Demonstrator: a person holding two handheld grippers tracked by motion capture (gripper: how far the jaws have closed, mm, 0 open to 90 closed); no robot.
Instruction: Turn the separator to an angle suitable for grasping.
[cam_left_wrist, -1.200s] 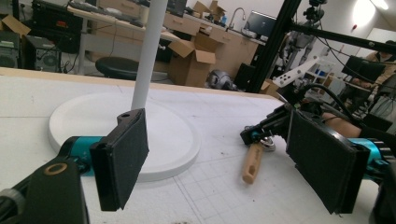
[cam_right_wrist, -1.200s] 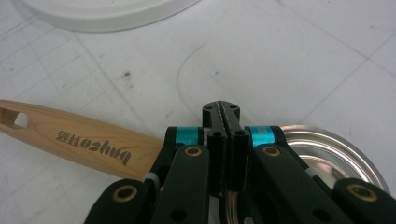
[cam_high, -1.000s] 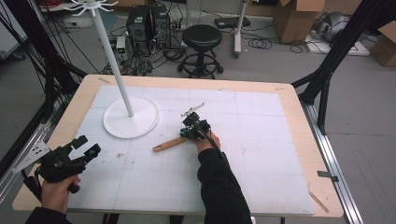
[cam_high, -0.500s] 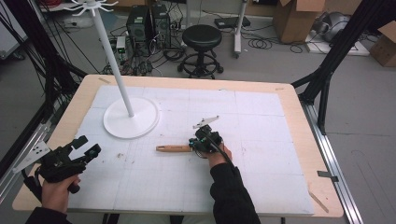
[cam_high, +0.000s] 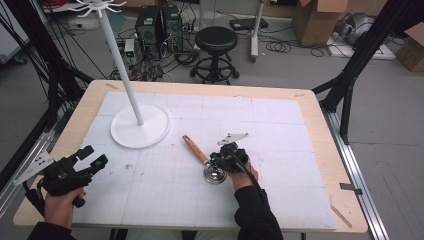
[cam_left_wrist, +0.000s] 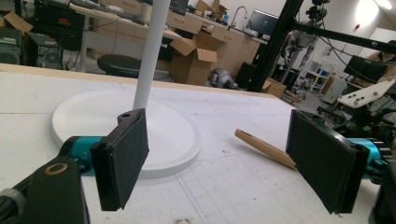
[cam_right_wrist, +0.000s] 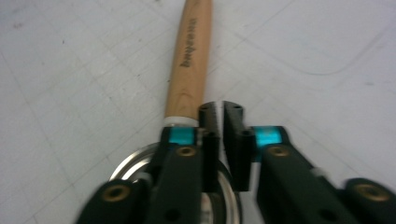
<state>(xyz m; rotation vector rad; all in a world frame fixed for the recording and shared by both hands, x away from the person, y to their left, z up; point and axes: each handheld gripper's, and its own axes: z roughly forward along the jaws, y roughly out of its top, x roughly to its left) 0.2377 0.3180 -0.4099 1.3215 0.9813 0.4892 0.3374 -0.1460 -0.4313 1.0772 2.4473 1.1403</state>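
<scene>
The ladle (cam_high: 207, 162) lies on the white surface (cam_high: 280, 200) in front of the person, its metal bowl toward the near edge and its wooden handle (cam_high: 194, 149) slanting up and left toward the white stand (cam_high: 140, 131). A second earlier it lay closer to the stand's base, handle pointing left; half a second ago it sat nearly level across the surface; now it has been swung round and drawn nearer to the person.

The right gripper (cam_high: 226, 159) sits over the ladle at the joint of bowl and handle. In the right gripper view its jaws stand a narrow slit apart, just beside the handle's metal collar (cam_right_wrist: 180, 121), with the bowl's rim (cam_right_wrist: 128, 165) showing beneath the gripper. The jaws have just been opening from a full clamp; nothing can be seen between the pads in the slit itself, and whether a hidden part of the ladle is pinched lower down cannot be told.

The left gripper (cam_high: 90, 162) hovers at the near left corner, well apart from the ladle, its jaws wide and empty, as at both earlier moments; its own view looks across at the stand's pole (cam_left_wrist: 152, 51) and the handle's tip (cam_left_wrist: 261, 147).

Judging by this, the drag and turn of the ladle look finished and the right gripper is probably letting go, perhaps to regrip it for hanging on the stand
</scene>
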